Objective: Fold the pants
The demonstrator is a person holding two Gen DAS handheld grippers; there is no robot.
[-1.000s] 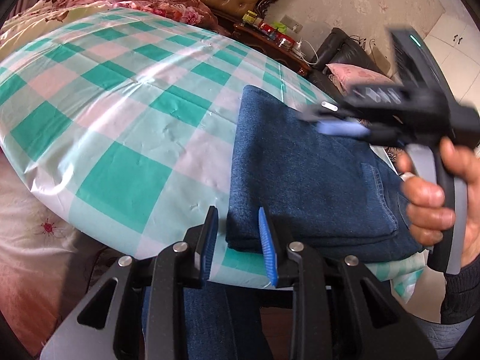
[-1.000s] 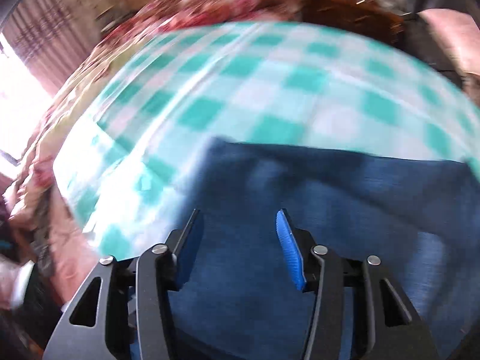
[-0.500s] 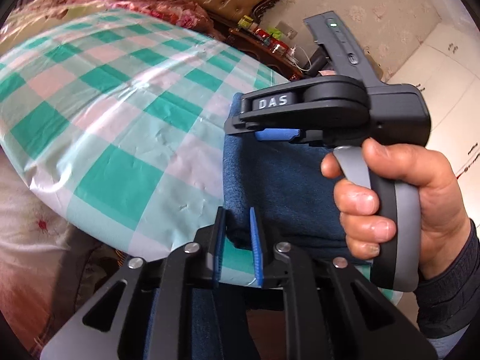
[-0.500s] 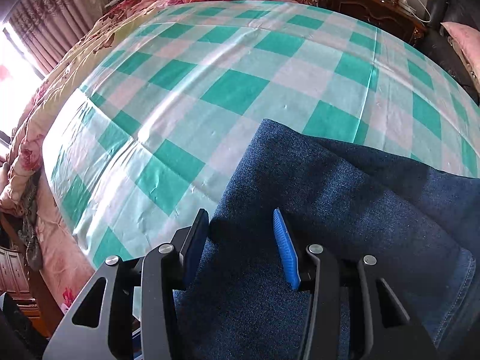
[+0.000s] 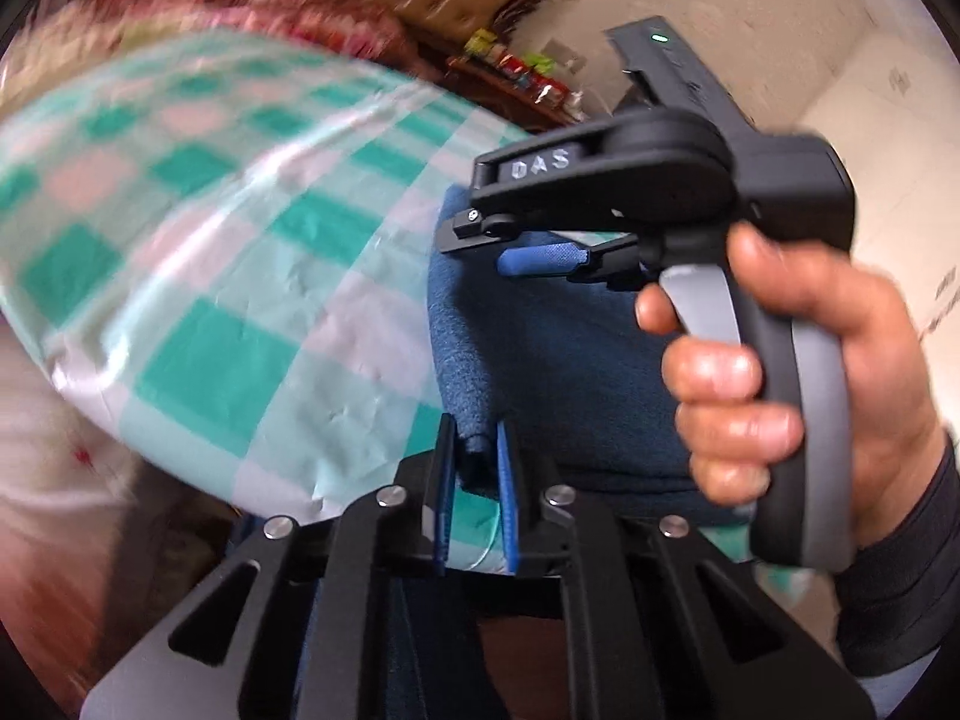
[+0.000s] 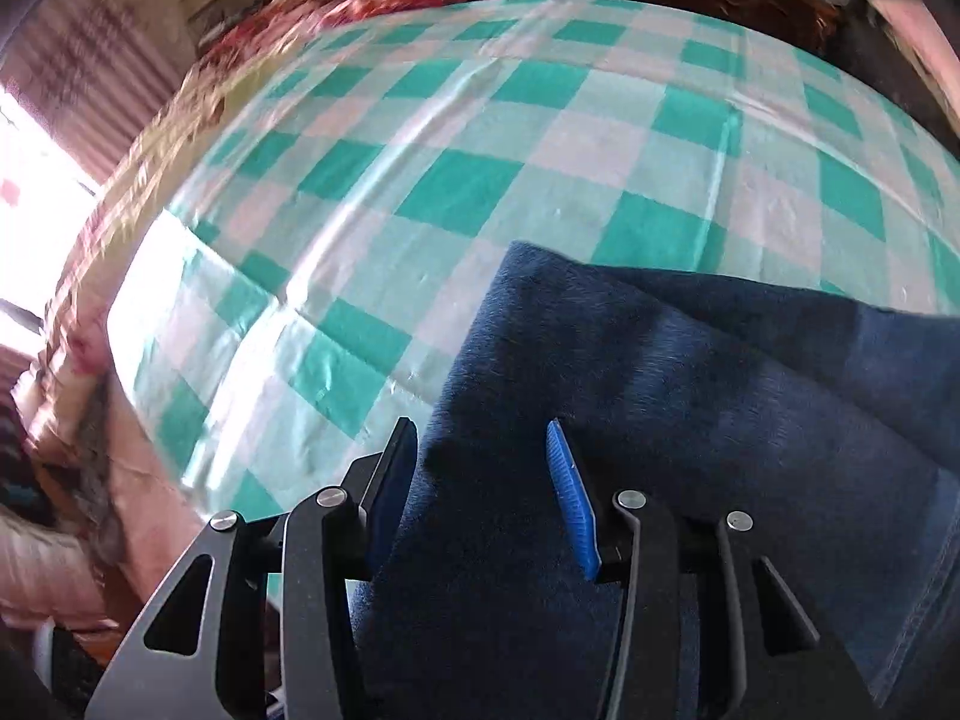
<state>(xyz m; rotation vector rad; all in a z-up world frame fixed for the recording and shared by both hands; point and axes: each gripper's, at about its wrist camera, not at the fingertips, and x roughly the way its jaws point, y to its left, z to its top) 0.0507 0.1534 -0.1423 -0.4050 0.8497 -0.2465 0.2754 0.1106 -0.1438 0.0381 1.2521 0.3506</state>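
Now, folded dark blue denim pants (image 5: pixel 540 354) on green-checked bed cover (image 5: pixel 240 276), long axis running away, left tool (image 5: pixel 474 456) just closing, seemingly pinching near corner, right tool (image 6: pixel 480 450) open astride left edge.

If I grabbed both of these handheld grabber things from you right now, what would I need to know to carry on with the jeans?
Left gripper: jaws have just been closing, now pinching the near corner of the folded dark blue denim pants.
Right gripper: open, jaws straddling the far left corner of the pants, not gripping; a hand holds it.
Pants lie at the near right edge of the green-and-white checked cloth, already folded into a thick stack.
Left to do: close the right gripper on its corner, then probably lift both corners and make the next fold.
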